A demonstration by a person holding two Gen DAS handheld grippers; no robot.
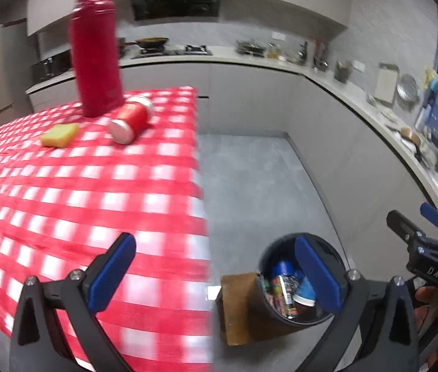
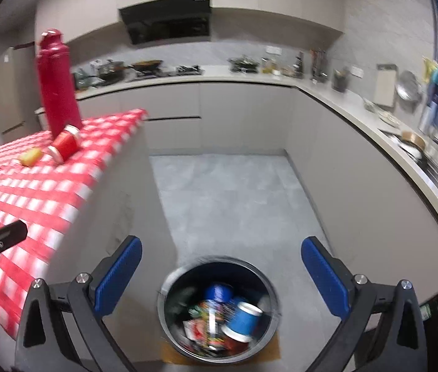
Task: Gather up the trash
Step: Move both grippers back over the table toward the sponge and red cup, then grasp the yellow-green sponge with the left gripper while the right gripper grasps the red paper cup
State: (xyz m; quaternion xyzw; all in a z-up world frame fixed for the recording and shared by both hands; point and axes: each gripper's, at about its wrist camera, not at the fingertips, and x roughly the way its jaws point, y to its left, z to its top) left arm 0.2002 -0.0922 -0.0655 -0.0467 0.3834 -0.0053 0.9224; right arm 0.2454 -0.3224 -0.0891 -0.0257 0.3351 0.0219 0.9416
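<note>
- Left claw: black angular arms, blue ribbed pads, silver screws at the joints.
- Right claw: same black frame and blue pads; white "DAS" lettering on its body.

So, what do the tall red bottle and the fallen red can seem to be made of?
Bottle: probably painted metal, since its red coat looks even and matte; coated plastic is possible. Can: likely thin metal, going by its shiny silver end.

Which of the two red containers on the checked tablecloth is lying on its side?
The short red can, silver end facing the camera, lies on its side beside the yellow sponge. The tall red bottle behind it stands upright.
</note>
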